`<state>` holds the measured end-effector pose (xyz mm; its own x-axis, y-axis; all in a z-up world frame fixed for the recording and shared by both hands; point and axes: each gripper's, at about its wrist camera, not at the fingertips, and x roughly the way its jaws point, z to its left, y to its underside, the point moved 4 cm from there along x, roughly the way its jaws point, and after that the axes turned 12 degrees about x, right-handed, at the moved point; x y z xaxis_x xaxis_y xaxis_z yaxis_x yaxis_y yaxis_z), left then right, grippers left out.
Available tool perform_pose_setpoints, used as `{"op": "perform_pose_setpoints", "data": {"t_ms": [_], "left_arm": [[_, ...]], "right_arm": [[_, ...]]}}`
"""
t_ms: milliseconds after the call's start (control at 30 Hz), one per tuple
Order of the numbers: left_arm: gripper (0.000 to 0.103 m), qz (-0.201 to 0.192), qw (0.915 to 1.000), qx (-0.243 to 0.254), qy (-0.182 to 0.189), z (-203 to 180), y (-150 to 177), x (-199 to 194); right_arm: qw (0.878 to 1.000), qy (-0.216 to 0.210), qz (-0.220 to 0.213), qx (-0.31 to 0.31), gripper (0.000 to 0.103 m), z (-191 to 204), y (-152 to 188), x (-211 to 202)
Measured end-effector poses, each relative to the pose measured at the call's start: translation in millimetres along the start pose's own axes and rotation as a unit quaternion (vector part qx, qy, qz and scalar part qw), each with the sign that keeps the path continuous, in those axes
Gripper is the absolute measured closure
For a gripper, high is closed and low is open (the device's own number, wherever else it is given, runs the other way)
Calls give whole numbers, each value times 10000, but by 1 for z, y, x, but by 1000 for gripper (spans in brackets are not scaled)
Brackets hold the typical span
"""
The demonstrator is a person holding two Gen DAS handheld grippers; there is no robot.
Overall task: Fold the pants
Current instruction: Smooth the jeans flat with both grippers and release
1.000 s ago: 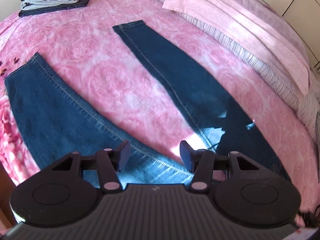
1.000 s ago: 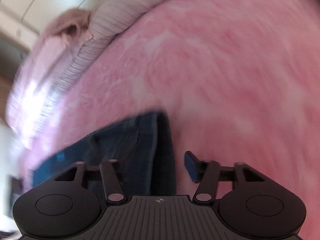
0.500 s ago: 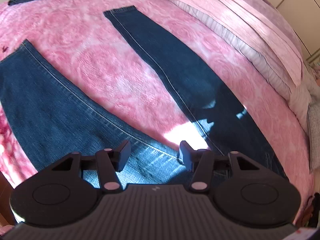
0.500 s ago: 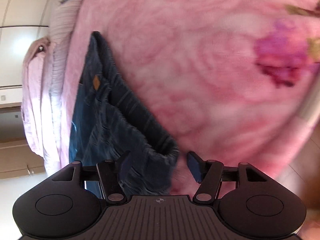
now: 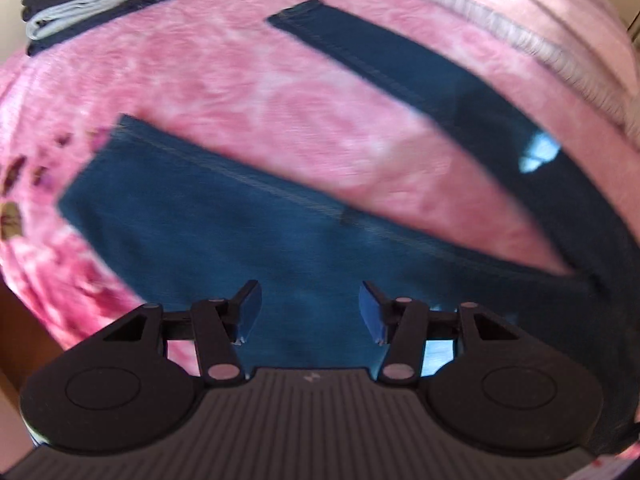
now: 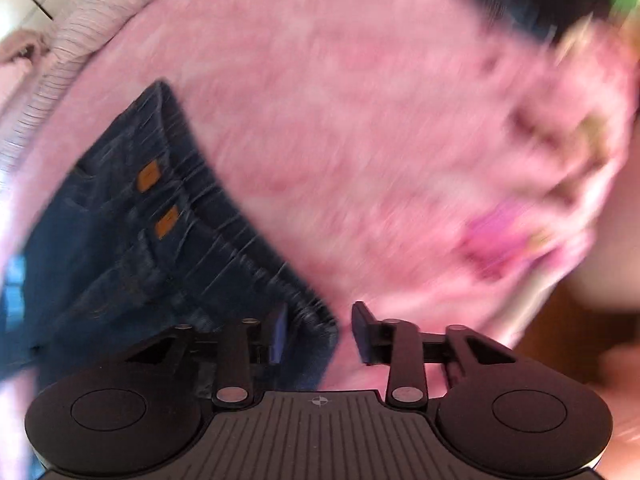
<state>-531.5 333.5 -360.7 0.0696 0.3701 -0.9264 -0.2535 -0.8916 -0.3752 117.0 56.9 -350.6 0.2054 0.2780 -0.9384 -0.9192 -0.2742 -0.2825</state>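
Observation:
Blue jeans [image 5: 248,232] lie flat on a pink flowered bedspread [image 5: 240,80] with the legs spread in a V; the far leg [image 5: 420,76] runs toward the pillows. My left gripper [image 5: 310,312] hovers over the near leg, open, with nothing between its fingers. In the blurred right wrist view the gathered waistband [image 6: 224,224] with two orange tags [image 6: 148,176] runs down to my right gripper [image 6: 318,330]. Its jaws are closing with the waistband's corner between them. The left pad is against the denim, and pink shows between the denim and the right pad.
A stack of folded dark and grey clothes [image 5: 96,4] sits at the bed's far left corner. Pink and striped pillows [image 5: 520,12] line the far side. The bed's edge and brown floor [image 6: 560,320] show at the right of the right wrist view.
The left gripper moved along the near leg toward its hem, jaws unchanged. The right gripper swung over the waistband, came to its corner, and its jaws narrowed.

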Motion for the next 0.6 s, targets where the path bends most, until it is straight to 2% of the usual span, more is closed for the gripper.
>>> {"op": "perform_pose_setpoints", "data": {"t_ms": [67, 133, 233, 333, 400, 500, 600], "left_arm": [[55, -29, 9996, 264, -134, 16, 3, 5], [54, -128, 9980, 590, -195, 23, 4, 13], [53, -219, 9937, 1087, -181, 25, 7, 34], [51, 67, 9872, 1534, -427, 34, 20, 60], [44, -22, 9884, 1484, -330, 46, 32, 61], [43, 181, 9885, 1459, -341, 58, 45, 52], [45, 555, 9913, 1167, -269, 65, 58, 40]], "right_arm": [[9978, 102, -479, -437, 63, 15, 17, -24], [9929, -229, -630, -982, 62, 41, 43, -35], [9759, -694, -583, -1985, 61, 84, 100, -38], [9671, -909, -336, -2354, 61, 104, 148, -18], [9654, -634, -153, -2524, 60, 104, 172, 0], [9602, -443, -190, -2750, 59, 96, 193, -1], [9568, -141, 281, -2891, 59, 98, 196, -10]]}}
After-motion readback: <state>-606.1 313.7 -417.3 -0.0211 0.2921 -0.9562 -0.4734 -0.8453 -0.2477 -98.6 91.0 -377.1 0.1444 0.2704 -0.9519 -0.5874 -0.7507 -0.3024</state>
